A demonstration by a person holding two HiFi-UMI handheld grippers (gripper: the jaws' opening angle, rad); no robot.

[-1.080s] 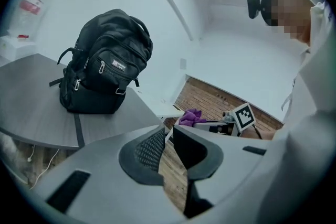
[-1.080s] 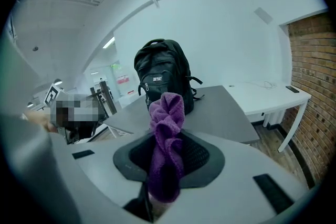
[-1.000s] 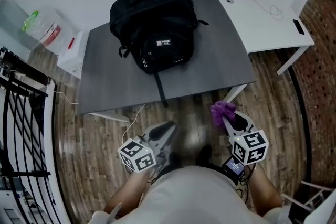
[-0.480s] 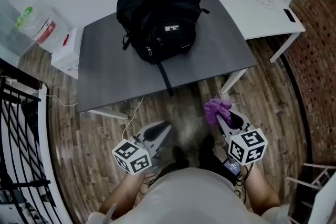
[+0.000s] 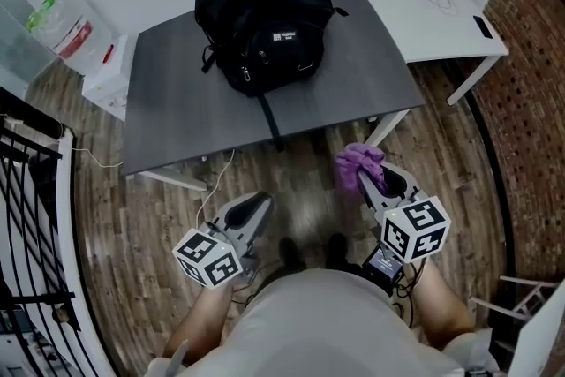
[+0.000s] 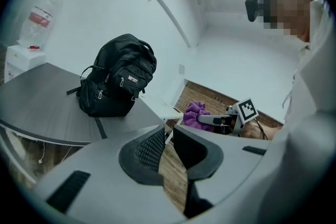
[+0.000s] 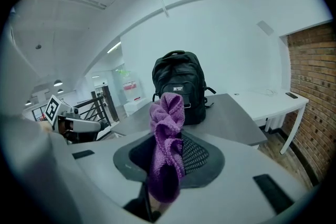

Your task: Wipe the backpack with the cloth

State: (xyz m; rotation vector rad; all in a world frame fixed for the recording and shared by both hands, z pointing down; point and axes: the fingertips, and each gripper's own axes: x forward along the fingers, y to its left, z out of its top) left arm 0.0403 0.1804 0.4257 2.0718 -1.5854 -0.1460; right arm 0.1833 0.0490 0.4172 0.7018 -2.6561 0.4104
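Step in hand: the approach, as I read it. You stand on the wood floor [image 5: 300, 172] at the near side of the grey table [image 5: 353, 93]. Both tools are held short of its near edge, and the cloth is well apart from the bag.
Backpack [image 5: 265, 13]: it sits upright toward the far edge of the table, left of centre, with its front pocket facing you. One strap [image 5: 267, 124] trails toward you and hangs over the near edge.
Cloth [image 7: 167, 144]: purple with a looped, towel-like knit. It is bunched into a twisted wad that sticks up past the jaw tips.
Right gripper [image 5: 366, 181]: clamped on the cloth, with the ribbed dark pads pinching its lower part.
Left gripper [image 6: 167, 139]: empty. Its jaws stand a narrow gap apart, and only floorboards show between them.
Next move: carry the right tool forward over the table edge. Then lay the loose top of the wad on the bag's front panel. Your free left tool could probably steady the bag, which looks soft and likely to slide or slump.
Materials: the bag is black woven fabric, rounded and puffy, with zip pulls and a small label. The tabletop is smooth and matt.
Nearby: a white desk [image 5: 441, 22] stands to the right of the table.
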